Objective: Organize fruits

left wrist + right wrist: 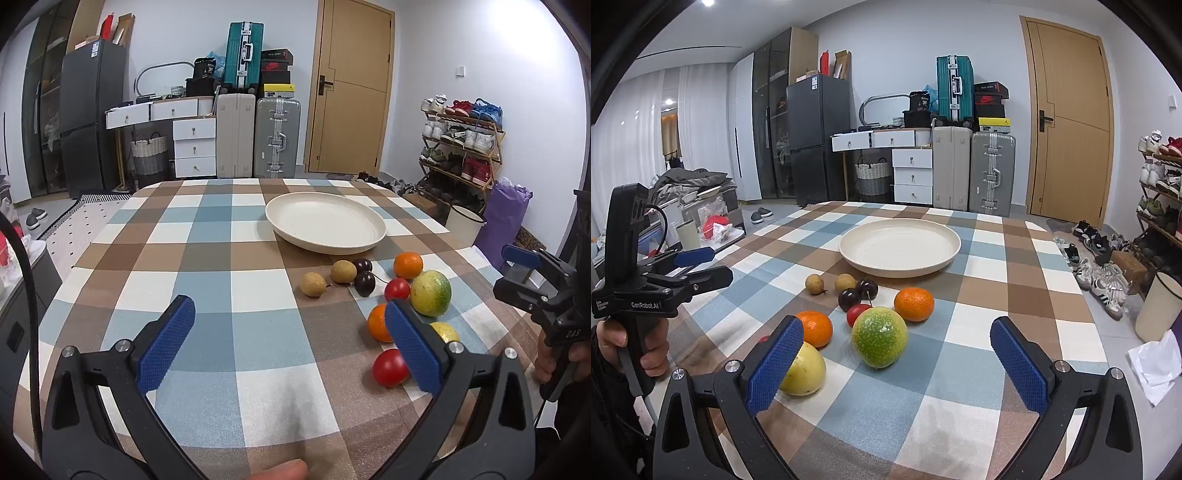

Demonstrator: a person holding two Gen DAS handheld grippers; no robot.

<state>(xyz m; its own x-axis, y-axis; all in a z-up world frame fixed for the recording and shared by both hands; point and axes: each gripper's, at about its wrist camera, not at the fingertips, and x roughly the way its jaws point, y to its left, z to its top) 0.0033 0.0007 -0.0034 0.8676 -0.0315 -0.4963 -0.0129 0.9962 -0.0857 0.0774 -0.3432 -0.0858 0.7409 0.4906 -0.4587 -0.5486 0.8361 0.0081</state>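
Observation:
A cream plate (325, 221) (899, 245) sits empty on the checked tablecloth. In front of it lies a cluster of fruit: a green-yellow fruit (431, 298) (879, 337), two oranges (407, 264) (377, 323), red tomatoes (390, 367) (397, 289), two dark plums (364, 283), two brown longans (313, 284), and a yellow fruit (805, 371). My left gripper (291, 339) is open and empty, left of the fruit. My right gripper (897, 354) is open and empty, just behind the green-yellow fruit.
The table's edges fall away left and right. Suitcases (258, 136), white drawers (194, 147) and a dark fridge (90, 114) stand at the back wall. A shoe rack (461, 147) and a bucket (1158, 306) stand to the right.

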